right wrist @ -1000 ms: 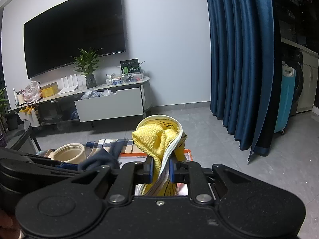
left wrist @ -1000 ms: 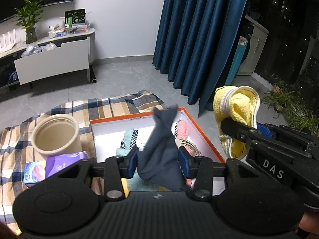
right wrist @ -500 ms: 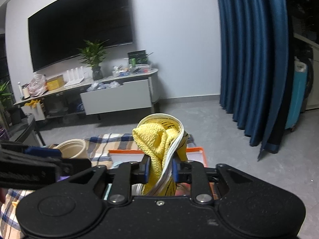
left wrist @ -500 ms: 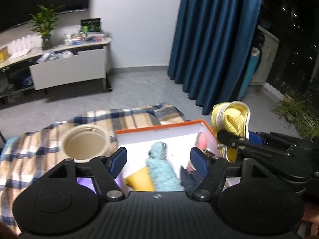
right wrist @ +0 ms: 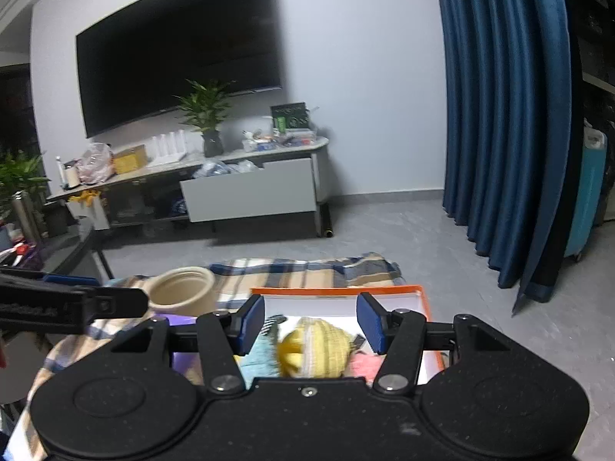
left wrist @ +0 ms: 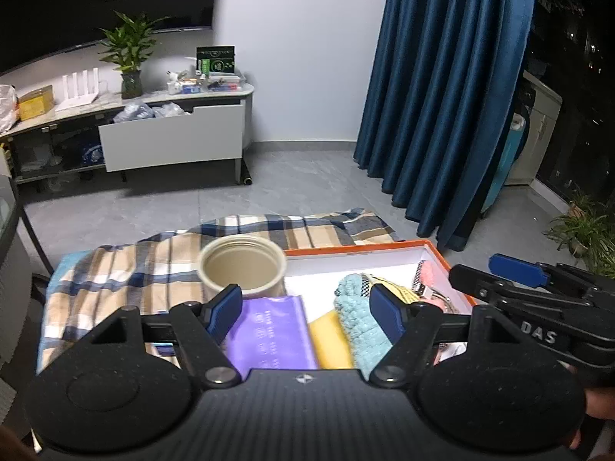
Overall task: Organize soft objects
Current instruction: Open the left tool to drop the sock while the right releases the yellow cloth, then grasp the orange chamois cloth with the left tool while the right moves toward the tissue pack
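both tongs let go over the box

a second ago the left tongs [left wrist: 305,311] gripped a dark sock and the right tongs [right wrist: 311,322] a yellow sock. now the left tongs stand wide and empty, and the right jaws are opening with nothing pinched. the yellow sock [right wrist: 319,349] lies in the orange-rimmed box [right wrist: 338,291] beside a light blue sock [left wrist: 357,326]. likely next: another loose soft item.

A checked woven cloth [left wrist: 127,269] is covering the surface. A matt beige jar [left wrist: 242,269] is standing on it beside a glossy purple packet [left wrist: 269,334]. Fuzzy knitted socks, turquoise [left wrist: 355,315] and yellow [right wrist: 315,349], are lying in the smooth white cardboard box [left wrist: 365,255].
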`<state>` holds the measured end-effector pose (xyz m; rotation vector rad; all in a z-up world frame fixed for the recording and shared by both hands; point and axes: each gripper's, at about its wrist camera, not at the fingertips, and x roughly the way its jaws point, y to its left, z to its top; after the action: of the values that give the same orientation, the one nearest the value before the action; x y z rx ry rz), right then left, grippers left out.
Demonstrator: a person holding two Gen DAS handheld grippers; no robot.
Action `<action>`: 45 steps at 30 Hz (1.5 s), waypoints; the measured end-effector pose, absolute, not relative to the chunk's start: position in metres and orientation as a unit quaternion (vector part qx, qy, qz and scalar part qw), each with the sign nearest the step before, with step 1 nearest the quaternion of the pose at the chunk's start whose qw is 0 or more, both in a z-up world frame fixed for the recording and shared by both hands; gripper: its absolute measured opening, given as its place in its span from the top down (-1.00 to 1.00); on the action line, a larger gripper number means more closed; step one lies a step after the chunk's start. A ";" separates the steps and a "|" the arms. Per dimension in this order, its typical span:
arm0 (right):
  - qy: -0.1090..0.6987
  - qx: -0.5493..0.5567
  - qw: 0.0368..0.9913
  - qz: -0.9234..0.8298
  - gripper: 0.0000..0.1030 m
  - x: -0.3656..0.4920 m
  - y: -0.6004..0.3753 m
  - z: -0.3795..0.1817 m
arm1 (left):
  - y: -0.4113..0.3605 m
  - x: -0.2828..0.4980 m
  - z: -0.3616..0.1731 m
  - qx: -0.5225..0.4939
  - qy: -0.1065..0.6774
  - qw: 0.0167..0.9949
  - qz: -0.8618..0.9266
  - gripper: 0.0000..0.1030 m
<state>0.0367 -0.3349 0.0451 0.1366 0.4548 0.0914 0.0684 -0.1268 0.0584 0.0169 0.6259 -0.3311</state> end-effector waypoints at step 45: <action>0.237 0.023 0.957 0.166 -0.31 0.016 -0.185 0.046 | -0.017 0.079 -0.071 -0.015 0.368 0.924 -0.104 0.37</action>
<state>0.0163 -0.1852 0.0456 0.0462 0.4818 0.3360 0.0787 -0.0170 -0.0710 -0.0309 0.7548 -0.2127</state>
